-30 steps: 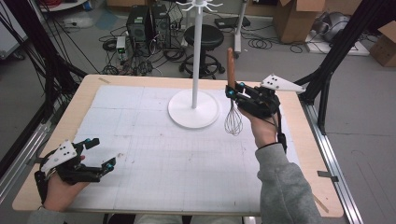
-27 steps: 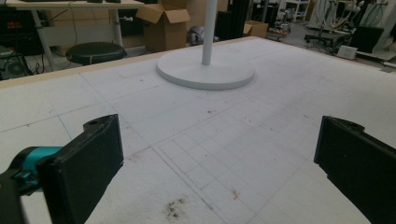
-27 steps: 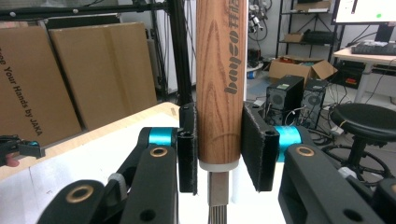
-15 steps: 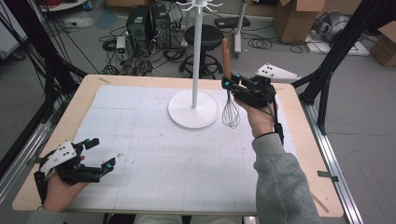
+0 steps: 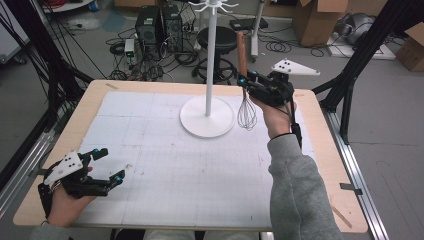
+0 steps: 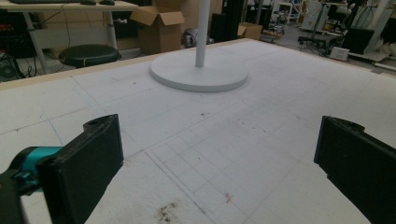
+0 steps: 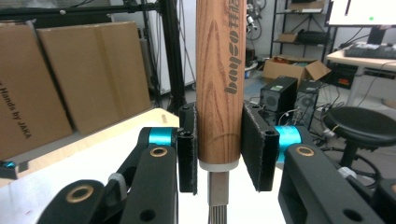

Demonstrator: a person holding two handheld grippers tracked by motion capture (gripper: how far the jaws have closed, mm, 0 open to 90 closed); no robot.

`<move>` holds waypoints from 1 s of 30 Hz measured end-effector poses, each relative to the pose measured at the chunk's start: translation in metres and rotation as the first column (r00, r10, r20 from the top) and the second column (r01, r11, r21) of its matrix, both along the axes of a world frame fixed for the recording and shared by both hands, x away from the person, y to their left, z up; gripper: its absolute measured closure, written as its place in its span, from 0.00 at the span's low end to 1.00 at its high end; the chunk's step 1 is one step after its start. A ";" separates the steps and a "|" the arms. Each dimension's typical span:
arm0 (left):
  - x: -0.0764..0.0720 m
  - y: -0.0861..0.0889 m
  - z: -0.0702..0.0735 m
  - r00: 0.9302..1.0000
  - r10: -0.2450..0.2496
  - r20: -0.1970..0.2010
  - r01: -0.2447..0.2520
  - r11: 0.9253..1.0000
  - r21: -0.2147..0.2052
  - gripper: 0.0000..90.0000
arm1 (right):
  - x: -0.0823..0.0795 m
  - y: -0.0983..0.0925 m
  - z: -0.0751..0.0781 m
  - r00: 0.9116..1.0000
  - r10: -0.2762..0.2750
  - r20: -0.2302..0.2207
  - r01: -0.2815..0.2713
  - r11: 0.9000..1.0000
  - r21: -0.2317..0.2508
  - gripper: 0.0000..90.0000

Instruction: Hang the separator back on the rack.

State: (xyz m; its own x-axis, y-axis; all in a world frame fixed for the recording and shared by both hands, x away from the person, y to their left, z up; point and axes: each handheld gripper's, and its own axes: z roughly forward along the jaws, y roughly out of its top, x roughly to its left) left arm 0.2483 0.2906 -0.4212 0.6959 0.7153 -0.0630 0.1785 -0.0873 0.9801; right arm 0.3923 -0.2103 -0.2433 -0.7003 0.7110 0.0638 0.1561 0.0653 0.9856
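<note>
Right claw [image 5: 248, 81] clamped on the whisk [image 5: 244, 85] at the bottom of its wooden handle, wire end hanging down, held in the air just right of the hook stand [image 5: 210, 60]. Left claw [image 5: 107, 165] released, nothing in it, low over the bench [image 5: 165, 190] near corner.

Looks like a hang-up on the stand. Keep the handle vertical and approach a top hook slowly; the wire balloon can swing.

Handle: smooth round grained wood. Stand: white pole on a flat round base.

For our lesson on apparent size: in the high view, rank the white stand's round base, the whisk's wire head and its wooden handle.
1. Round base.
2. Wire head and wooden handle: look alike, unranked.
</note>
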 end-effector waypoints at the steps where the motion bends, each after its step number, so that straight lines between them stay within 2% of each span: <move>1: 0.000 0.000 0.000 1.000 0.002 -0.001 -0.002 1.000 -0.001 0.02 | 0.001 0.001 0.001 1.000 -0.006 0.003 0.006 1.000 0.004 0.78; 17: -0.001 0.001 0.000 1.000 0.006 -0.001 -0.006 1.000 0.001 0.02 | 0.009 0.008 0.018 0.998 -0.055 0.043 0.055 0.998 0.000 0.78; 30: -0.001 0.002 0.000 1.000 0.017 -0.002 -0.017 1.000 -0.007 0.02 | 0.017 0.017 0.025 0.996 -0.069 0.049 0.070 0.998 -0.002 0.78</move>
